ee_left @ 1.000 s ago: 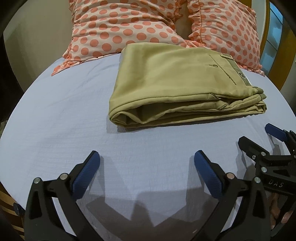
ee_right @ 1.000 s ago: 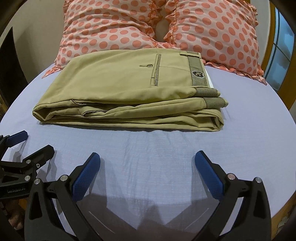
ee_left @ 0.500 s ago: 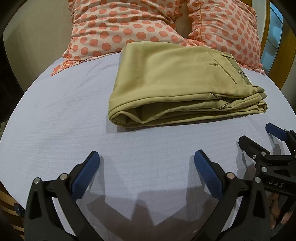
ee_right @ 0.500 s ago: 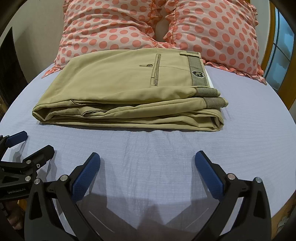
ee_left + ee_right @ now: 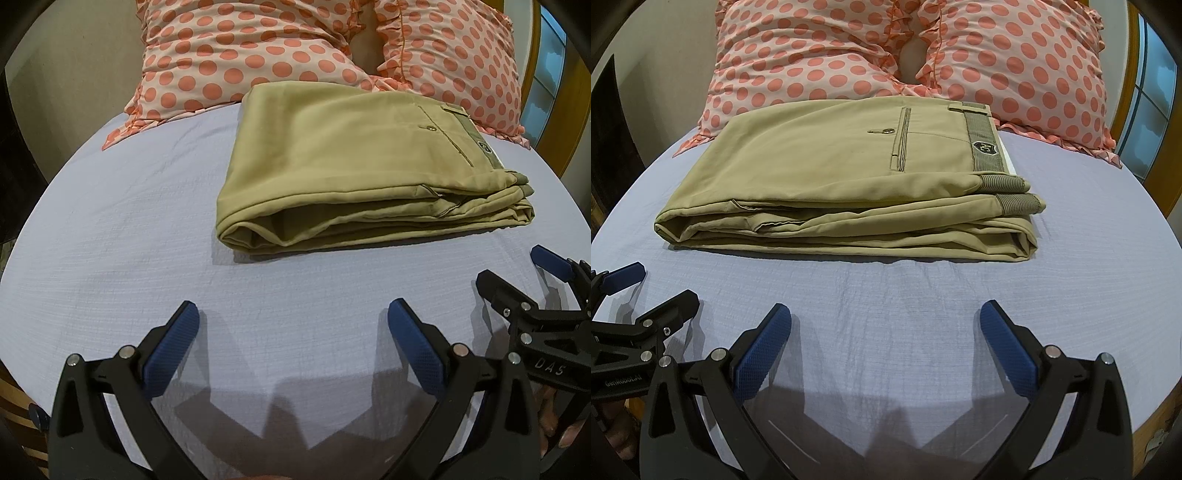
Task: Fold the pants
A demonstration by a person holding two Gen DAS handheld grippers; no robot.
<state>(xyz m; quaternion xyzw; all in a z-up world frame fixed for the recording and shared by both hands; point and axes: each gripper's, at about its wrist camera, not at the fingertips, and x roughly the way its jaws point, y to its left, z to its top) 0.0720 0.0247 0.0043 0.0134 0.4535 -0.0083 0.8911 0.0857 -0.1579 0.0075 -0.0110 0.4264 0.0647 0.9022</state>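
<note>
Khaki pants [image 5: 354, 166] lie folded in a flat stack on the lavender bedsheet, waistband to the right; they also show in the right wrist view [image 5: 849, 184]. My left gripper [image 5: 293, 332] is open and empty above the sheet, well short of the pants' near edge. My right gripper [image 5: 886, 332] is open and empty, also short of the pants. The right gripper shows at the right edge of the left wrist view [image 5: 517, 273], and the left gripper at the left edge of the right wrist view [image 5: 653, 284]. Neither touches the pants.
Two pink polka-dot pillows [image 5: 820, 55] [image 5: 1015, 59] lean behind the pants at the head of the bed. The bedsheet [image 5: 1089, 240] spreads around the stack. A wood-framed window [image 5: 1152, 103] is at the right. The bed's near edge lies below the grippers.
</note>
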